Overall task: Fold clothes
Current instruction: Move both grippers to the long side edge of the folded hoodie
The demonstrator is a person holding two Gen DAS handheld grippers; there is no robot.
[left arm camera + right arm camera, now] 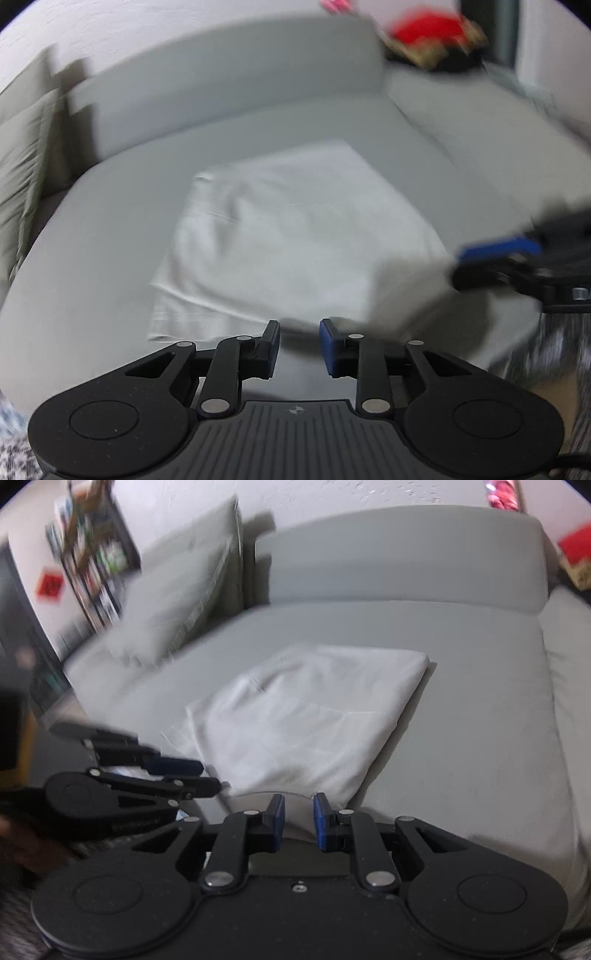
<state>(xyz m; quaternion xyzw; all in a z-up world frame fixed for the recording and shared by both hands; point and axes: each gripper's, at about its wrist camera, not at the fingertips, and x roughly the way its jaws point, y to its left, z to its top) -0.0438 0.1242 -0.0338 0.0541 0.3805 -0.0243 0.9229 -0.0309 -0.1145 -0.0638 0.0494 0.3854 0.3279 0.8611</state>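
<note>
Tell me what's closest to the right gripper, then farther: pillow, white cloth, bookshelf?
From the right gripper, in its own view:
1. White cloth, just ahead on the sofa.
2. Pillow, back left, leaning.
3. Bookshelf, far left, behind the pillow.

My left gripper [299, 347] was matte black, with blue pads on its fingers [328, 347], silver pivot pins, round side discs and a ribbed grey plate bearing a small cross mark. My right gripper [299, 821] matched it, with a small screw at its centre.
</note>
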